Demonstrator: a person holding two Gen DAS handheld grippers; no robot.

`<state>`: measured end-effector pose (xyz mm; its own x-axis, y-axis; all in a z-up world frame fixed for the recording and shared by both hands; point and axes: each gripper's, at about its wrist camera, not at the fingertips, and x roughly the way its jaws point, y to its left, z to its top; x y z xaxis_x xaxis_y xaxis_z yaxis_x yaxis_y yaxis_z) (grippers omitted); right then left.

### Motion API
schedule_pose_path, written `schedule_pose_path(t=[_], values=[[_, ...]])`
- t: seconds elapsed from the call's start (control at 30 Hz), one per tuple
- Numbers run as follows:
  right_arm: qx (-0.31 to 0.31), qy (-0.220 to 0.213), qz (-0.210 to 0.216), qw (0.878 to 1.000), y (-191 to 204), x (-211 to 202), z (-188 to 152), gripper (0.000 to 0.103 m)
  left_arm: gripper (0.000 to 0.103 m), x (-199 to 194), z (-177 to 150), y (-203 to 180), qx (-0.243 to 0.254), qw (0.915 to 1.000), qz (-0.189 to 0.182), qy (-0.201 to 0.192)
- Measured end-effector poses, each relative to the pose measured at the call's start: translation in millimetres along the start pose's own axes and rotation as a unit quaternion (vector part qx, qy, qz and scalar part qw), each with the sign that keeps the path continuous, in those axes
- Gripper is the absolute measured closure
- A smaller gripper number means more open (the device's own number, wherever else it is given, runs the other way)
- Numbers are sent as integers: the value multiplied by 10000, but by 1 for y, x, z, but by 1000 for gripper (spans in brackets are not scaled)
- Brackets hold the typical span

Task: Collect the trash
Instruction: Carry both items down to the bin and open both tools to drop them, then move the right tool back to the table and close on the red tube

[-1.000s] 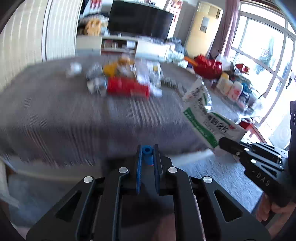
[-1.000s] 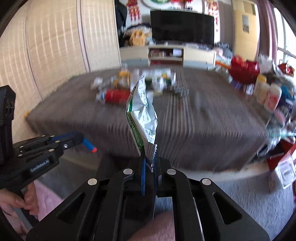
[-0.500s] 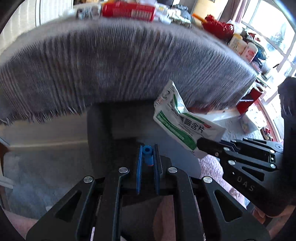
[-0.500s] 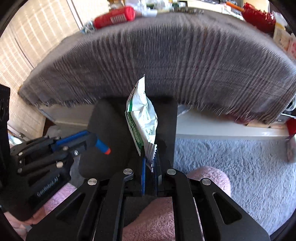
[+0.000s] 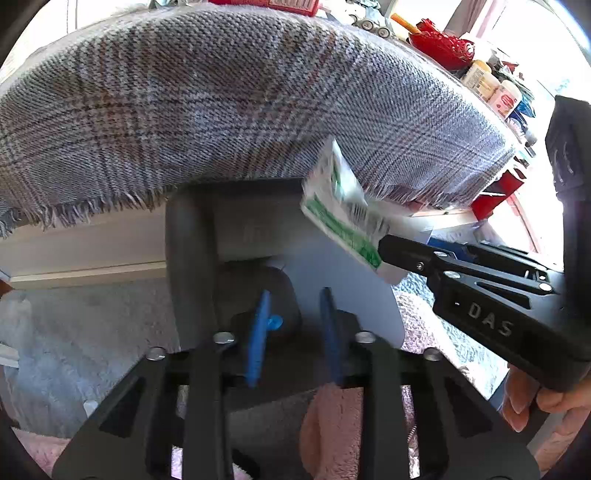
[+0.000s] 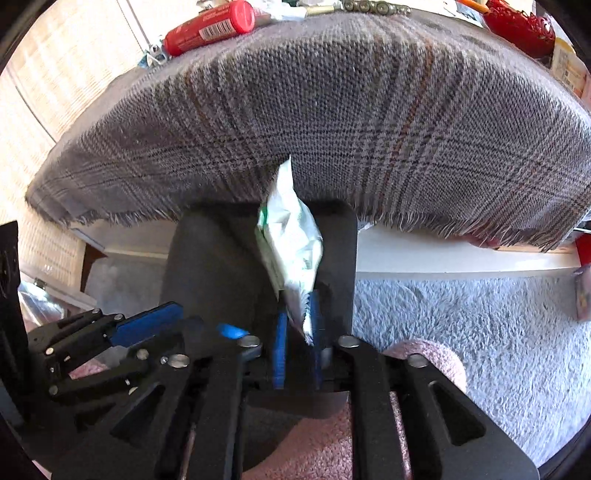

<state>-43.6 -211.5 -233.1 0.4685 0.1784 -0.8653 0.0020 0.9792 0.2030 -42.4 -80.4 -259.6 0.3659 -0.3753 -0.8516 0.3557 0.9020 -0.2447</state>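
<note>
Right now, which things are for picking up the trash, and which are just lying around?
For the job:
- green and white wrapper, between the opening jaws of the right gripper
- small blue cap, by the left gripper, whose jaws are opening
- dark bin below both

Just lying around:
- red tube on the plaid cloth
- red basket
- fluffy rug

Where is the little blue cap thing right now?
In the left wrist view, the blue cap sits low in the middle, beside the left pad of the left gripper, whose jaws are opening over the dark gray bin.
</note>
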Motion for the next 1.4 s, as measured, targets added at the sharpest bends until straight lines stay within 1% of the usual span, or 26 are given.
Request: schedule_pose_path(t=[0.03,0.1,0.13,0.17,0.2,0.23,0.27,0.3,0.33,0.37,0.47,0.53,0.63,0.8,0.87,0.93,1.03,1.17,1.27,1.4], values=[[8,-49,11,10000,1,-4,3,53,69,-1,0,0,-1,10000,17,-18],[10,-141,-18,9999,0,-9,4,52,65,-3,0,1,6,10000,46,-41],[9,-182,-41,9998,0,-11,5,52,59,-4,-1,3,14,10000,64,-55],[10,-231,-62,9997,-1,-15,6,49,49,-6,-1,2,29,9999,99,-71],[16,-285,-82,9996,-3,-18,7,43,43,-8,0,2,55,9998,153,-94],[30,-368,-118,9992,-3,-23,8,38,30,-11,-1,1,100,9996,229,-150],[66,-474,-149,9987,-4,-30,10,29,20,-15,-1,1,131,9993,287,-202],[86,-548,-178,9983,-6,-35,11,20,17,-19,-1,0,155,9990,330,-249],[107,-654,-211,9976,-8,-42,13,16,11,-24,0,0,166,9989,331,-297],[121,-747,-241,9968,-10,-49,17,10,8,-30,2,1,158,9988,321,-345],[110,-1097,-404,9931,-19,-73,26,3,8,-48,11,4,136,9979,338,-528],[82,-1311,-500,9901,-21,-87,34,3,8,-65,18,9,100,9966,398,-709],[71,-1672,-593,9841,-30,-112,50,3,8,-94,33,21,75,9930,602,-1017],[63,-2029,-751,9763,-36,-132,70,3,8,-139,68,47,-28,9843,926,-1503],[19,-2139,-818,9734,-37,-136,79,3,8,-149,80,55,-40,9812,1047,-1621],[6,-2207,-842,9717,-37,-136,88,3,8,-157,95,63,-42,9786,1119,-1724],[2,-2246,-773,9714,-33,-130,102,3,8,-162,112,74,-18,9774,1112,-1798],[-155,-2185,-446,9747,-15,-113,115,3,8,-156,132,83,48,9758,1274,-1776],[-438,-2061,-98,9775,6,-94,123,3,8,-147,145,90,103,9751,1399,-1718],[-870,-1913,48,9777,33,-67,130,6,8,-140,153,101,106,9750,1474,-1658]])
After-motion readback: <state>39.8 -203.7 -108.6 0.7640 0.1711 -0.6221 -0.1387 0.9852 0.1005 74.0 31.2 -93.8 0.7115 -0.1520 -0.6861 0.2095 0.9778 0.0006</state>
